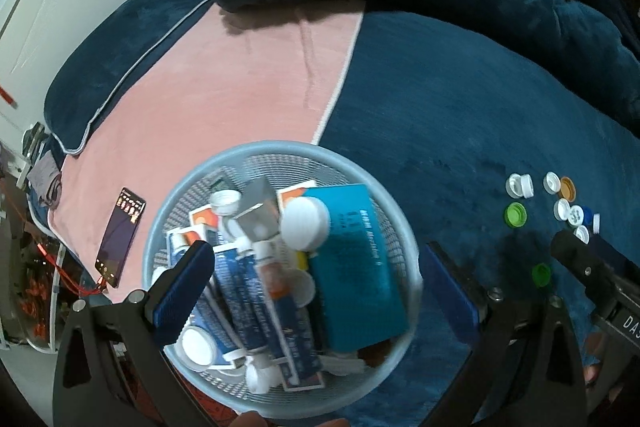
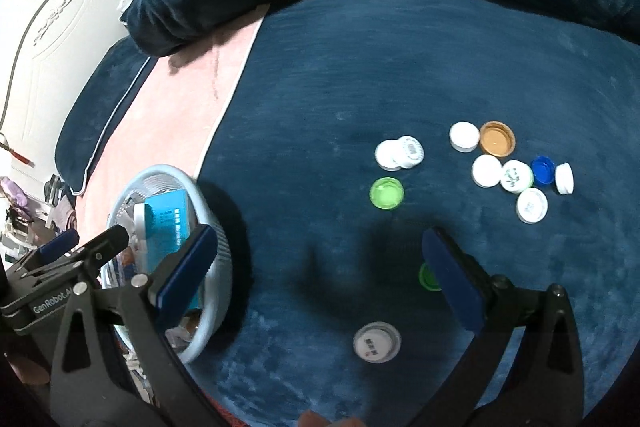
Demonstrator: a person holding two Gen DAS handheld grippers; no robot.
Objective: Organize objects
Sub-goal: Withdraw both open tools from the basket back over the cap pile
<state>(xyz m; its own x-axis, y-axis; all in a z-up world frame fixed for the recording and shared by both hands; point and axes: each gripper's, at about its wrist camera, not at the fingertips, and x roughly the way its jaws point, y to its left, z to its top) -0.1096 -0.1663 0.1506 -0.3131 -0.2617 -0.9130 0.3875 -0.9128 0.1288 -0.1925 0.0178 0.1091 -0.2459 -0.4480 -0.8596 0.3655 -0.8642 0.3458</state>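
the left gripper (image 1: 316, 267) hangs over the pale blue basket (image 1: 360, 163) at the lower centre of its view, jaws released and holding nothing. the basket holds a teal box (image 1: 356, 267), toothpaste tubes (image 1: 256, 291) and white caps. the right gripper (image 2: 320, 267) hovers over the blue bed cover (image 2: 360, 67), jaws released, a white cap (image 2: 377, 342) below them and a green cap (image 2: 425, 277) behind its right pad. more caps (image 2: 496, 163) lie scattered at the right.
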